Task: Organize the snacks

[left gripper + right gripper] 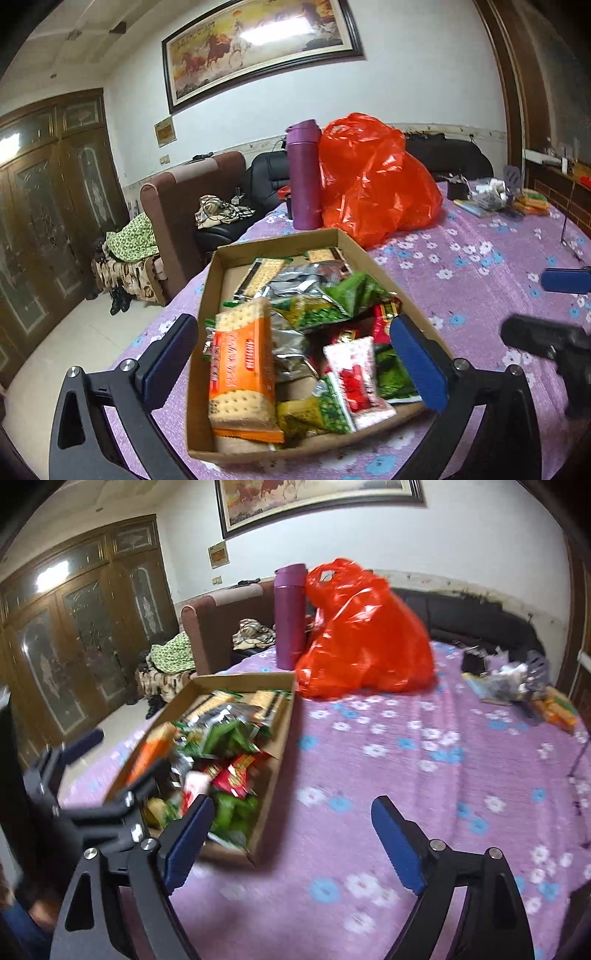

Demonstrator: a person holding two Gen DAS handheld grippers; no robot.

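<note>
A shallow cardboard box [352,245] on the purple flowered tablecloth holds several snack packets: an orange cracker pack [242,369], green packets [332,299], a red-and-white packet [356,380] and silver ones. My left gripper [295,362] is open and empty, its jaws spread over the near end of the box, above the snacks. My right gripper [291,842] is open and empty over bare tablecloth just right of the box [275,775]. The right gripper also shows at the right edge of the left wrist view [554,314].
A red plastic bag [373,181] and a purple bottle [304,173] stand behind the box. Small items and more snack packs [532,201] lie at the table's far right. A sofa and wooden wardrobe are beyond the table's left edge.
</note>
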